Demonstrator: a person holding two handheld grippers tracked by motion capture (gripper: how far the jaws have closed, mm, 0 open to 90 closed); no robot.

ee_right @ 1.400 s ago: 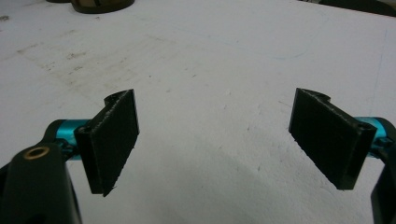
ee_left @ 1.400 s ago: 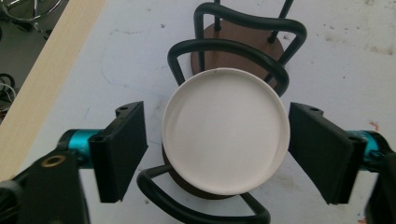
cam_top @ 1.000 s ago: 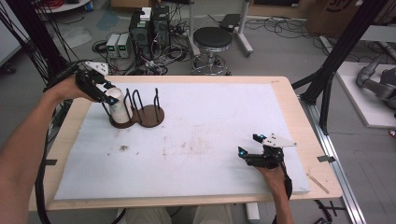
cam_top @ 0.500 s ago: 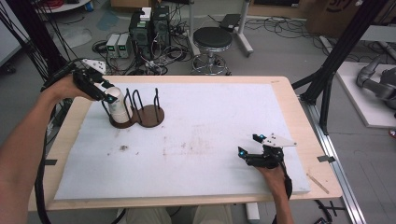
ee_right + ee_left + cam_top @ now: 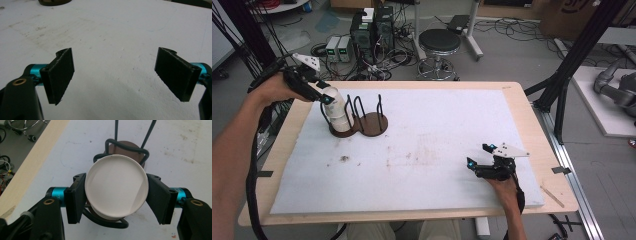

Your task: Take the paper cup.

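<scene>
From above, the left tongs (image 5: 326, 98) sit at the top of a white cup (image 5: 337, 112) standing in the wire rack (image 5: 360, 120) at the surface's (image 5: 437, 130) far left. Their own camera shows more: both jaws pinching the cup's rim, looking straight into it. The right tongs (image 5: 479, 156) are spread wide over bare white mat, holding nothing

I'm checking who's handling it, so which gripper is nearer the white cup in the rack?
Left. The left gripper has its jaws on either side of the white cup at the rack; the right gripper sits far across the table, open.
</scene>
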